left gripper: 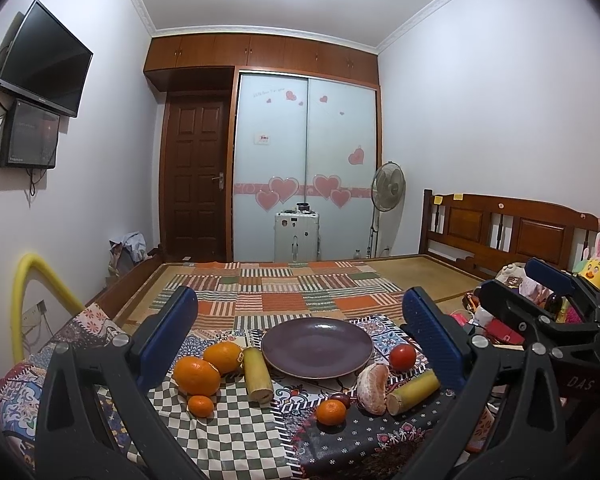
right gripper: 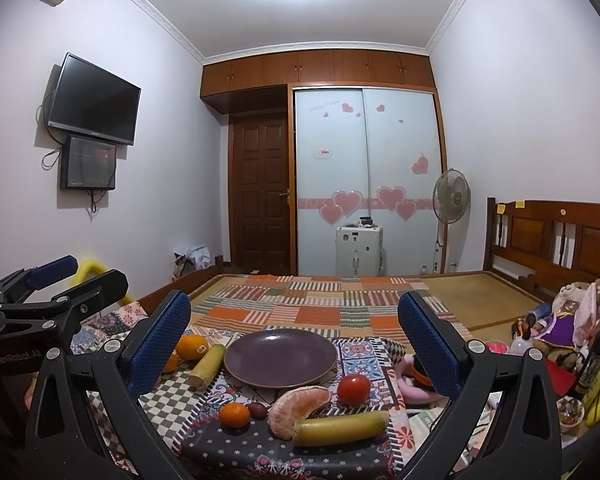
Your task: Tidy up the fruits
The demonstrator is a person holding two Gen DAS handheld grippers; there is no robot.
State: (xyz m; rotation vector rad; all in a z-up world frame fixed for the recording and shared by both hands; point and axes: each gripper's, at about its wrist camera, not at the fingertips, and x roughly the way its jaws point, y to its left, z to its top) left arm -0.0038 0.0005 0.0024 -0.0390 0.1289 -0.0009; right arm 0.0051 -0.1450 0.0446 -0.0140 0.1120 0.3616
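Note:
An empty purple plate [left gripper: 317, 347] [right gripper: 281, 358] sits on a patterned cloth. Left of it lie two oranges [left gripper: 197, 376], a small tangerine [left gripper: 201, 405] and a sugarcane piece [left gripper: 257, 374]. Right of it lie a tomato [left gripper: 402, 357] [right gripper: 353, 388], a peeled orange [left gripper: 373, 389] [right gripper: 298, 404], a second sugarcane piece [left gripper: 413, 392] [right gripper: 340, 427], a small tangerine [left gripper: 331, 412] [right gripper: 235, 415] and a dark date [right gripper: 257, 409]. My left gripper [left gripper: 300, 344] is open and empty, above the near fruits. My right gripper [right gripper: 294, 348] is open and empty, to the right of the left one.
The cloth covers a low table [left gripper: 228, 436] in front of a bed with a patchwork blanket [left gripper: 284, 292]. Toys, a bottle [right gripper: 598, 354] and clutter crowd the right side. A yellow foam tube [left gripper: 32, 300] stands at the left.

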